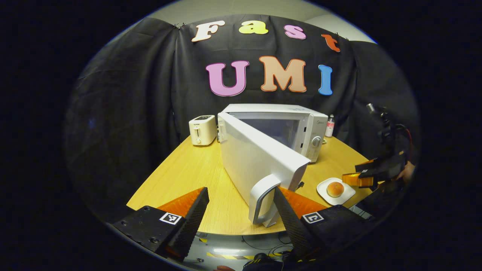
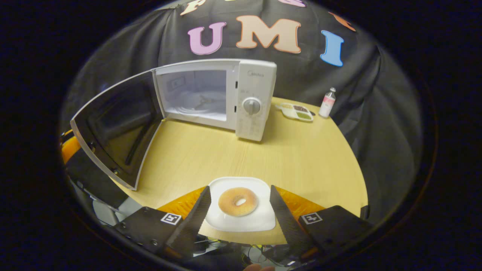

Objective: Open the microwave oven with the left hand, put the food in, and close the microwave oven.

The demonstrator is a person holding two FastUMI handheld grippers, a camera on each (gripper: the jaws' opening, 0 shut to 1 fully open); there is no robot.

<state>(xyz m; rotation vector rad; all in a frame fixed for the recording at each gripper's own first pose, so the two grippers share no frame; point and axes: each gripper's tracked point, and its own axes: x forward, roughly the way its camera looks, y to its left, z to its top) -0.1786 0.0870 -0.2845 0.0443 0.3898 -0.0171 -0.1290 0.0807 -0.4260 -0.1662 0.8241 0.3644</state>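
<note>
The left gripper [image 1: 241,210] is seen with its jaws spread wide, the door handle [image 1: 263,199] of the microwave oven [image 1: 301,128] standing between the fingers, close to the right-hand one; whether it is touched cannot be told. The door [image 1: 256,162] is swung well out over the counter [image 1: 188,177]. The right gripper [image 2: 239,210] is likewise held spread, its fingers set on either side of one white plate [image 2: 260,222] near the front edge of the counter, no contact being shown. On the plate one piece of food is carried: a single round, golden-brown doughnut [image 2: 238,201] with a pale hole in its middle. One microwave oven is counted, white, with a round knob [image 2: 251,106] on its control panel and a bare, pale chamber [image 2: 196,98] behind the open door. Beside it, in the left gripper view, one small cream toaster [image 1: 202,130] is seen. Behind the oven, in the right gripper view, one shallow tray [image 2: 297,111] and one small bottle [image 2: 327,102] are stood near the booth wall.
</note>
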